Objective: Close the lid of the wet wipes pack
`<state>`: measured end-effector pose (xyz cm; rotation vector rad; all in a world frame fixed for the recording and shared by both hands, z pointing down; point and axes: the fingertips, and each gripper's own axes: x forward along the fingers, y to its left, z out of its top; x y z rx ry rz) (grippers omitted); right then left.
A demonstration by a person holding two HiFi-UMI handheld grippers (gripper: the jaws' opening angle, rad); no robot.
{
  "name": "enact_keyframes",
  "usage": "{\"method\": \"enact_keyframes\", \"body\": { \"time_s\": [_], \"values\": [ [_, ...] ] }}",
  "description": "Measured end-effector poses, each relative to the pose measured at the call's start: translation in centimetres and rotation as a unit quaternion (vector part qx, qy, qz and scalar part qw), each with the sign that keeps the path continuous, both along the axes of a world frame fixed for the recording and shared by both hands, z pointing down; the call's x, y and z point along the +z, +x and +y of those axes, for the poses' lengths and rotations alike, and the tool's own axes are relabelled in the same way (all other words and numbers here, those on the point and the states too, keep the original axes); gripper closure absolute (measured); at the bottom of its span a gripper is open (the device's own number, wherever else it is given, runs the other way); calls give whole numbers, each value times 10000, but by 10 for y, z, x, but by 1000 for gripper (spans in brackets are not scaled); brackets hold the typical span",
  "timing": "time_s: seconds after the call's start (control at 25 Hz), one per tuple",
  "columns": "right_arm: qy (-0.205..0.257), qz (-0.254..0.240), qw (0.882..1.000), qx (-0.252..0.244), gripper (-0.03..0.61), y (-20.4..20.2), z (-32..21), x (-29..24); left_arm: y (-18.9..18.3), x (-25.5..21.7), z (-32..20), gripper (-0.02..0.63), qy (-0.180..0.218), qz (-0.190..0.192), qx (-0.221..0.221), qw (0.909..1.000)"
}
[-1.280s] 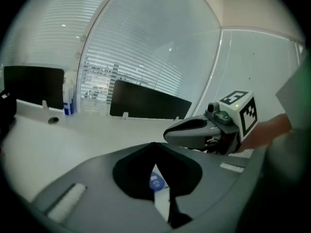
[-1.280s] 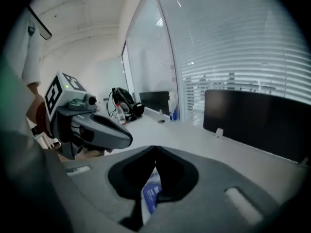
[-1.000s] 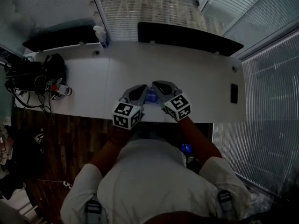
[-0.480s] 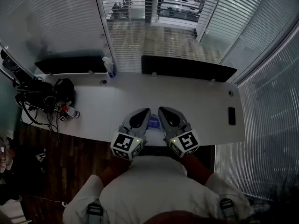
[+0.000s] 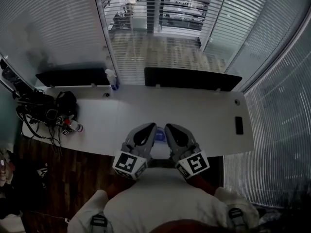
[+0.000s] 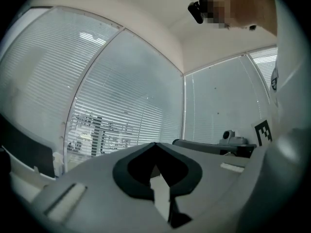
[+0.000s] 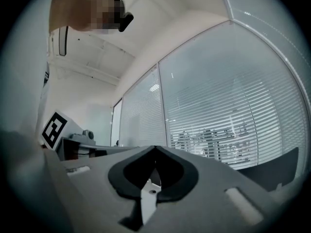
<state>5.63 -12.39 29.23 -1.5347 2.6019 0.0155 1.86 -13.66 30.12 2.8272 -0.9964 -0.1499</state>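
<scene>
We flank the wet wipes pack at the table's near edge with left gripper and right gripper, jaws together, empty.

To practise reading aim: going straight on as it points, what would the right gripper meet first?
Probably the window blinds; the right gripper points above the desk, nothing nearer shows in line, though depth is unclear.

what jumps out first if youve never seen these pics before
The left tongs and right tongs, both shut, are side by side at the near edge of the white table, marker cubes toward the person. A sliver of blue between them is likely the wet wipes pack. Slatted blinds ring the room, and a black bag with cables sits at the table's left end.
</scene>
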Motion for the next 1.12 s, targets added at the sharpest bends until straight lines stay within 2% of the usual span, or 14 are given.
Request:
{"method": "enact_keyframes", "body": {
  "time_s": [0.16,1.12],
  "values": [
    [56,147,9998,99,578,5,3,-3,-3,5,0,611,-24,-124,-78,9999],
    [78,273,9996,4,580,0,15,-13,2,9,11,612,-148,65,4,9999]
  ]
}}
